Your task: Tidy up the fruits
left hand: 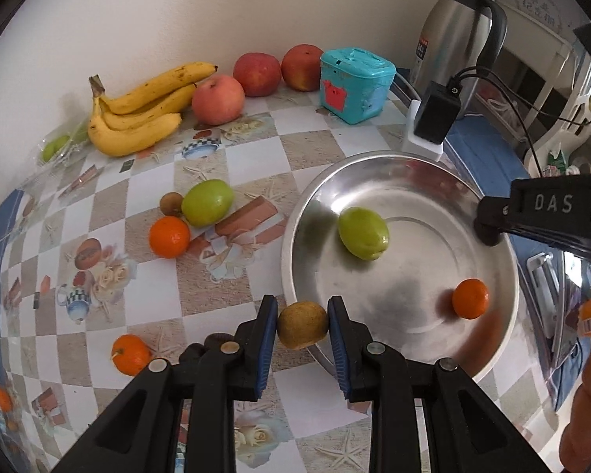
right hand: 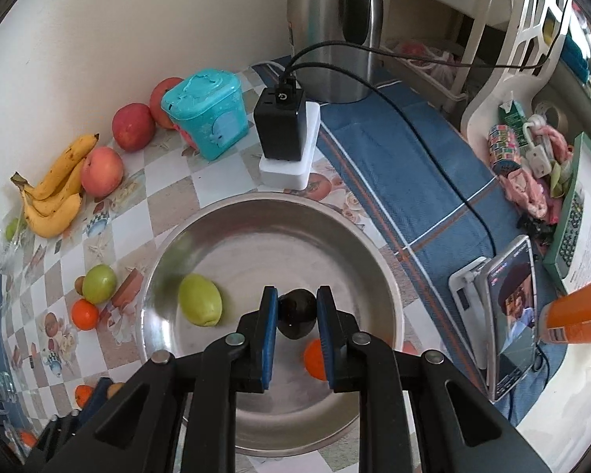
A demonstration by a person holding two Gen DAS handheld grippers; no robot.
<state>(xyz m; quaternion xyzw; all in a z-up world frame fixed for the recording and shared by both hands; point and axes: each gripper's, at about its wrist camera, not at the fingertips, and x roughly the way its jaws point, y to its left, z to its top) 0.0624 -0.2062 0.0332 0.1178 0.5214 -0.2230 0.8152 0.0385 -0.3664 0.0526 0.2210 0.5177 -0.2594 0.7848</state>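
Soft, even daylight, perhaps from the right. The steel bowl shows dull glare and smeared reflections. Fisheye edges bend and darken.

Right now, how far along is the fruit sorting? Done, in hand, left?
Done: one green fruit and one orange lie in the steel bowl.
In hand: the left claw grips a brown kiwi at the bowl's rim; the right claw holds a dark fruit over the bowl.
Left on the table: green fruit, small kiwi, two oranges, bananas, three apples.
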